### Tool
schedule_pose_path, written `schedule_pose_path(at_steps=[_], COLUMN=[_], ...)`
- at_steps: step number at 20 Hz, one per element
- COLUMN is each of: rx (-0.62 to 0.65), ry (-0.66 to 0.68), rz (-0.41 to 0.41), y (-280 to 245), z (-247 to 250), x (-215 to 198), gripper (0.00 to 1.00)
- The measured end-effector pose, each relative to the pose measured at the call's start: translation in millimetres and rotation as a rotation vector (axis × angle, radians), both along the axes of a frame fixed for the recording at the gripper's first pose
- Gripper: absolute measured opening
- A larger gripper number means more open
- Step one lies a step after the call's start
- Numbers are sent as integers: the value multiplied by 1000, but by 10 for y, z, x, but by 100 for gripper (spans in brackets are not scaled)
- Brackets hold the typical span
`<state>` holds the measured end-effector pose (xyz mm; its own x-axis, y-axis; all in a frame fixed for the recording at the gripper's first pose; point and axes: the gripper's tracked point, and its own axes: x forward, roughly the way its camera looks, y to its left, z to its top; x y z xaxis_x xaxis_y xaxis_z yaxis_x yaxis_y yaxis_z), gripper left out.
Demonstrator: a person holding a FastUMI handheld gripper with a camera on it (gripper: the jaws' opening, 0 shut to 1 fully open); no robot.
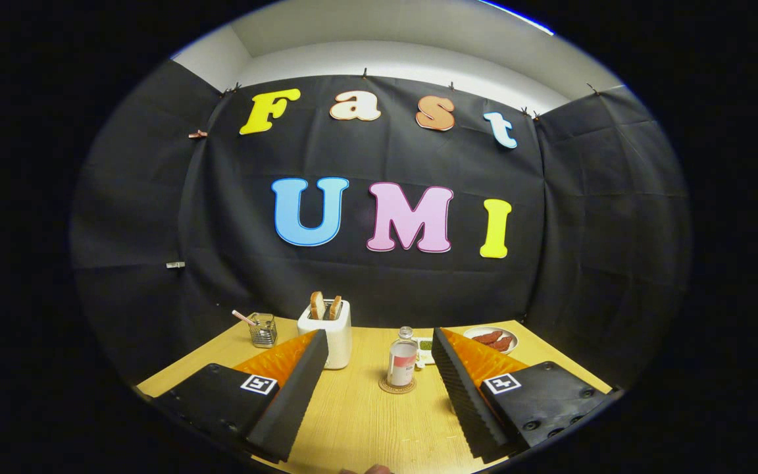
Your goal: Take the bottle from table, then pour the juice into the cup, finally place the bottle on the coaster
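A small clear bottle [403, 359] with pinkish juice and a light cap stands upright on a round cork coaster [397, 385], on the wooden table [366, 421]. It is ahead of my gripper [379, 368], in line with the gap between the fingers and a little nearer the right finger [461, 388]. The jaws stand wide open with nothing between them, and neither finger touches the bottle. I cannot make out a cup; a small clear container [264, 329] with a pink straw stands far back on the left.
A white toaster [329, 332] with two bread slices stands just beyond the left finger. A white plate [492, 340] with reddish food sits at the back right. A small white dish [425, 349] with something green lies behind the bottle.
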<state>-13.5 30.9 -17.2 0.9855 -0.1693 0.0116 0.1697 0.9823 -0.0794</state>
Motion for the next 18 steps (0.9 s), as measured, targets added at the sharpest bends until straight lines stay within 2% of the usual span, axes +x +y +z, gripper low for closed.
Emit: schedule_pose_path(at_steps=[5, 8, 14, 18], rx=[1, -28, -158, -135], ry=[5, 24, 87, 125], rz=[9, 9, 82, 87], y=[94, 93, 145, 154], z=[18, -44, -159, -324], x=[-290, -304, -431, -444], gripper=[98, 97, 98, 98])
